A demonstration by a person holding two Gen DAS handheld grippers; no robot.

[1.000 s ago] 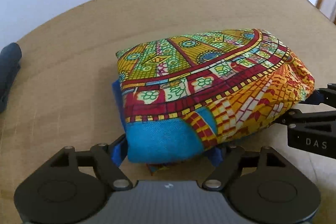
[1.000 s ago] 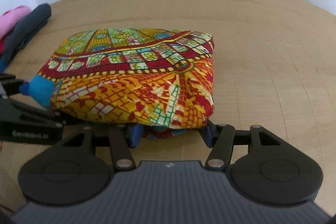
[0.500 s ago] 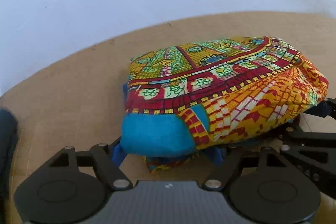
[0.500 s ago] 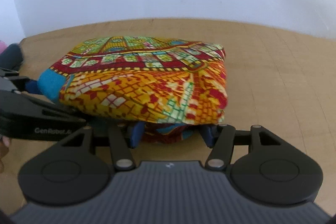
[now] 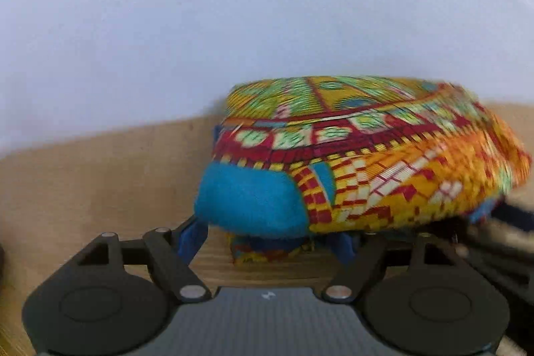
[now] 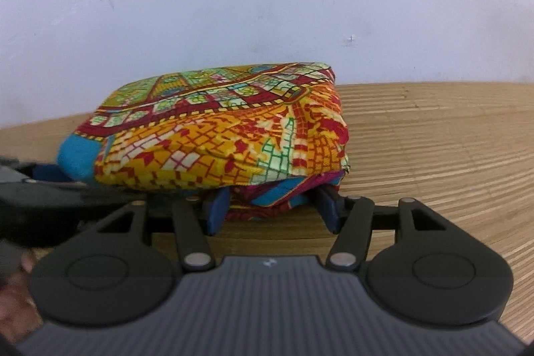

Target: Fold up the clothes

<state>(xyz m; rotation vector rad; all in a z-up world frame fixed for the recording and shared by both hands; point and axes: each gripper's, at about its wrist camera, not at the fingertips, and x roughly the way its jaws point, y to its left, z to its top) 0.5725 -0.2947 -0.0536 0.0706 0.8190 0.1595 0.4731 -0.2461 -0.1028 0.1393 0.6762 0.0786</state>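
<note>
Close in, both wrist views are filled by the bundle, a folded stack of bright patterned cloth with a plain blue patch at its lower-left corner in the left view. It sits centre-right in that frame and centre-left in the right view, over the wooden table, its far side close to the white wall. The left gripper points forward and somewhat down, its black body across the bottom of the frame. Its blue fingers stand fairly wide and run in under the bundle's near edge, with a hanging lower layer of cloth between them; whether the pads press that cloth I cannot tell, since the bundle overhangs and hides the tips. The right gripper has the same pose, tilted down at the near edge. Its fingers are likewise moderately wide, one on each side of a tucked red and blue fold beneath the stack, tips hidden under the cloth. The stack appears to rest on both pairs of fingers; whether its underside touches the table is not clear. Each tool shows in the other's view: dark, blurred linkage at lower right of the left frame, and at the left edge of the right frame. A bit of a hand shows, blurred, at lower left of the right frame.
</note>
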